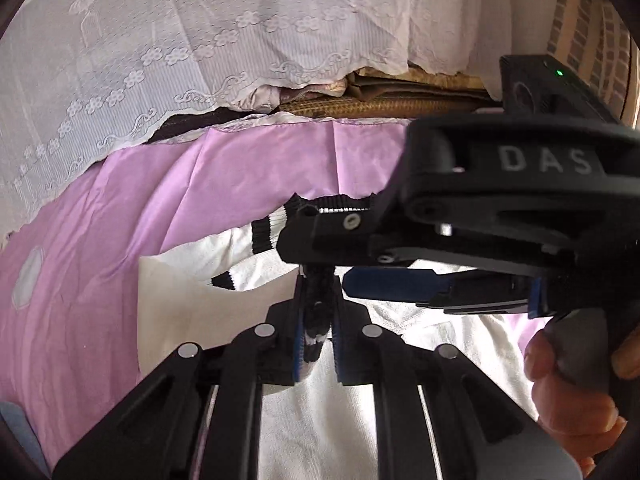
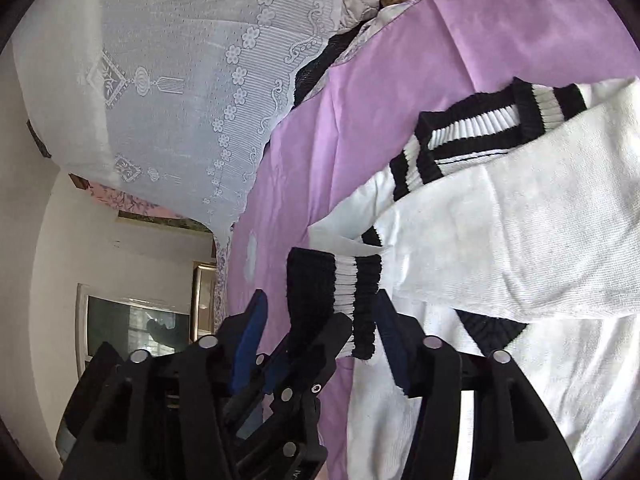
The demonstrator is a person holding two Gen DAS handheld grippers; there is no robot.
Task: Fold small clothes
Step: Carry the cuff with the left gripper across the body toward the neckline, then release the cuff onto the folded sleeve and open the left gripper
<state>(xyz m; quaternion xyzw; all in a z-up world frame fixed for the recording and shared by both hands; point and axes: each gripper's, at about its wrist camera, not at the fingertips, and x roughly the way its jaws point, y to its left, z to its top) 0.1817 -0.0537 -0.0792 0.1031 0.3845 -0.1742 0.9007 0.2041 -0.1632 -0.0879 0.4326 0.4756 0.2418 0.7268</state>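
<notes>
A small white sweater [image 2: 500, 232] with black-and-white ribbed trim lies on a pink sheet [image 2: 360, 120]. My left gripper [image 1: 317, 316] is shut on a black-and-white ribbed cuff [image 1: 316, 312], with the white body [image 1: 316, 420] below it. My right gripper [image 2: 320, 312] is open, its blue pads on either side of that ribbed cuff [image 2: 340, 288] and of the left gripper's fingers [image 2: 316, 344]. In the left wrist view the right gripper [image 1: 360, 260] comes in from the right, crossing just above my left fingertips.
A white lace curtain [image 1: 160, 40] hangs over the far side of the bed. Folded brown cloths [image 1: 380, 100] lie behind the pink sheet. A hand [image 1: 572, 380] holds the right gripper's handle. A window [image 2: 136, 320] shows at lower left in the right wrist view.
</notes>
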